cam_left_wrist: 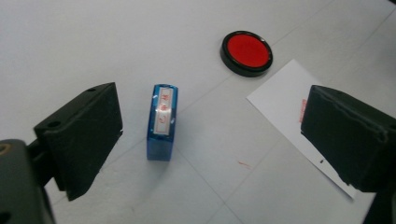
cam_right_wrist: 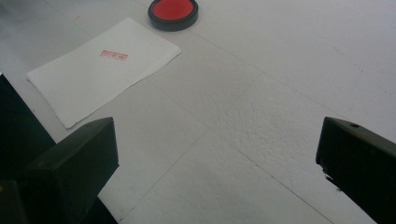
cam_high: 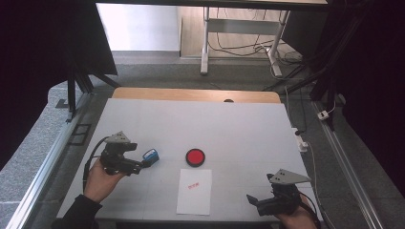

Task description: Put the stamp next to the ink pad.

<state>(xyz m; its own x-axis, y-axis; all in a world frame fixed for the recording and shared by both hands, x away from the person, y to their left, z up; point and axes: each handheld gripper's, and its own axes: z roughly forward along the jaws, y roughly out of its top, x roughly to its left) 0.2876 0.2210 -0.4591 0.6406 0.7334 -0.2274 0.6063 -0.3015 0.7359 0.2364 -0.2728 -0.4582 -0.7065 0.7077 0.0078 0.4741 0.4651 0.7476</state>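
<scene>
Left gripper (cam_left_wrist: 210, 140) agape beside blue stamp (cam_left_wrist: 162, 122); red ink pad (cam_left_wrist: 246, 52) uncovered.

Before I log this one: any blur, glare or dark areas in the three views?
High view: both sides black, table evenly lit, no glare. Left gripper view: blue stamp fairly sharp, near jaws soft. Right gripper view: paper and red ink pad readable, black patch at left edge.

Lab recording bay: white-covered table (cam_high: 143, 119); black curtains (cam_high: 377, 71) flanking it; aluminium rails (cam_high: 43, 167) beside it; loose cables (cam_high: 239, 47) beyond it.
</scene>
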